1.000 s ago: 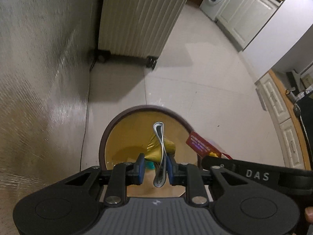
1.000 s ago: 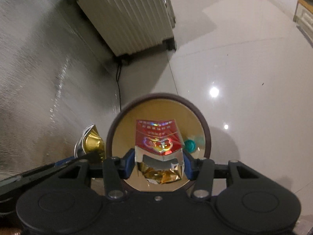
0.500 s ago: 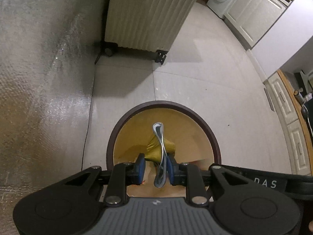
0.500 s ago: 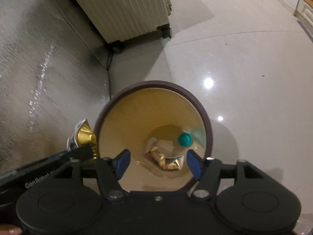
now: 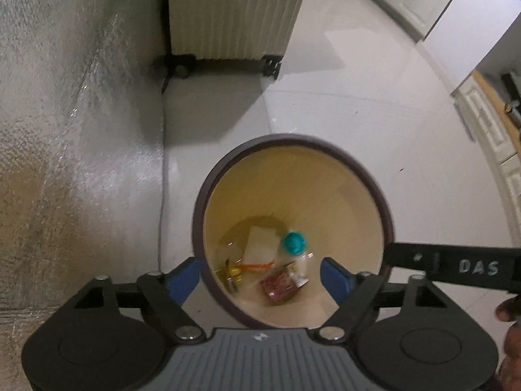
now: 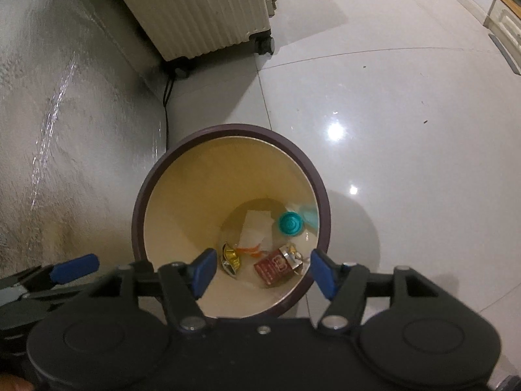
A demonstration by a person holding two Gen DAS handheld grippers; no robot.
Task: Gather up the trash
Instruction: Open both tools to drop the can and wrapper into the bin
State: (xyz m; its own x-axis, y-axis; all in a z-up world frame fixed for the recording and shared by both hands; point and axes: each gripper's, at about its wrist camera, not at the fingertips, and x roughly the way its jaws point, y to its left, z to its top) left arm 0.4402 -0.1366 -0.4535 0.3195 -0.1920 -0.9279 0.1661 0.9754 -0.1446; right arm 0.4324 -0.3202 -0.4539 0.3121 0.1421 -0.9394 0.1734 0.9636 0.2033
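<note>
Both grippers empty over bin

Now your left gripper (image 5: 260, 280) has just sprung wide, nothing between its jaws. Your right gripper (image 6: 260, 273) gapes empty too. Gold wrapper (image 6: 230, 258) and red packet (image 6: 273, 267) lie inside the bin (image 6: 140, 208).

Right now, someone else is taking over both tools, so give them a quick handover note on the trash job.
Left tool: jaws have just been opening, nothing between them, over the bin.
Right tool: open, empty, also above the bin.
In the bin: gold wrapper, red packet, teal cap, white paper.
Done: both pieces dropped.
Left: no other trash shows on the floor in view; look elsewhere.
</note>
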